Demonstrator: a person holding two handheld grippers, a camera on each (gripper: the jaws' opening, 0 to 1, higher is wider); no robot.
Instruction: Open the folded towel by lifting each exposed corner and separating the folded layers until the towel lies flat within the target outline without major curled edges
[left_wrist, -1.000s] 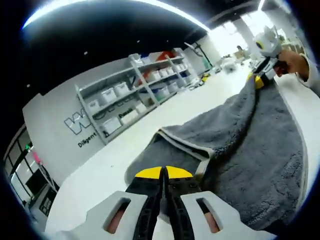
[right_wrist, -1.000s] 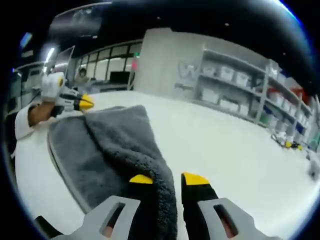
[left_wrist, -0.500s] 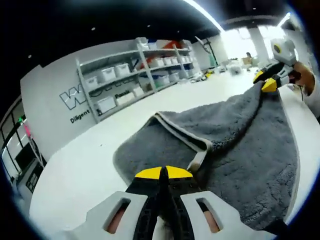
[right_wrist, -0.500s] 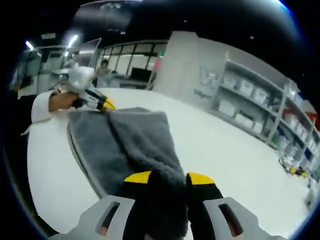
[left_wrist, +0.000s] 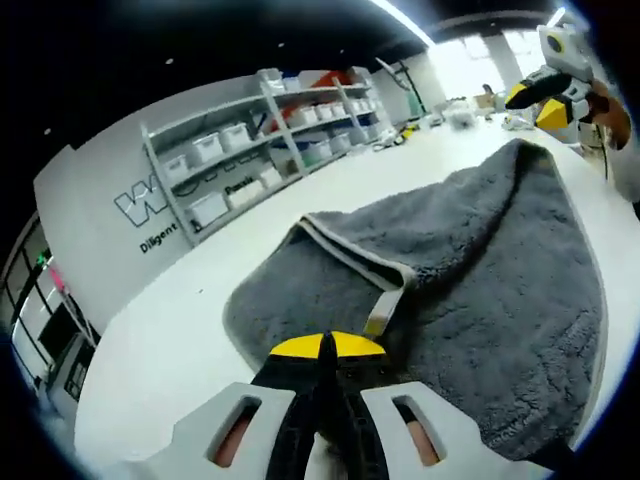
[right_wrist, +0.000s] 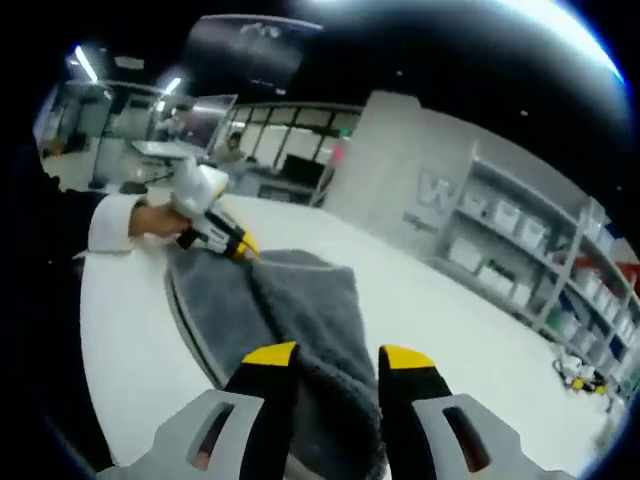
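A grey towel (left_wrist: 480, 270) lies spread on the white table (left_wrist: 160, 340), with one folded layer whose pale trim (left_wrist: 350, 262) faces up near the middle. My left gripper (left_wrist: 326, 347) is shut on the towel's near edge. In the left gripper view my right gripper (left_wrist: 535, 100) hovers at the top right, off the towel's far corner, its yellow tips apart. In the right gripper view my right gripper (right_wrist: 337, 356) stands open above the towel (right_wrist: 300, 300). Across the cloth, the left gripper (right_wrist: 243, 247) pinches its corner, held by a person's hand.
Metal shelves with white bins (left_wrist: 260, 150) line the back wall, also seen on the right (right_wrist: 540, 240). The table's rounded edge (right_wrist: 100, 360) runs close to the towel on the person's side. A white sleeve (right_wrist: 115, 215) reaches in from the left.
My right gripper has opened, let go of the towel's corner and lifted away. That corner now rests on the table. The left gripper stays shut on its edge.
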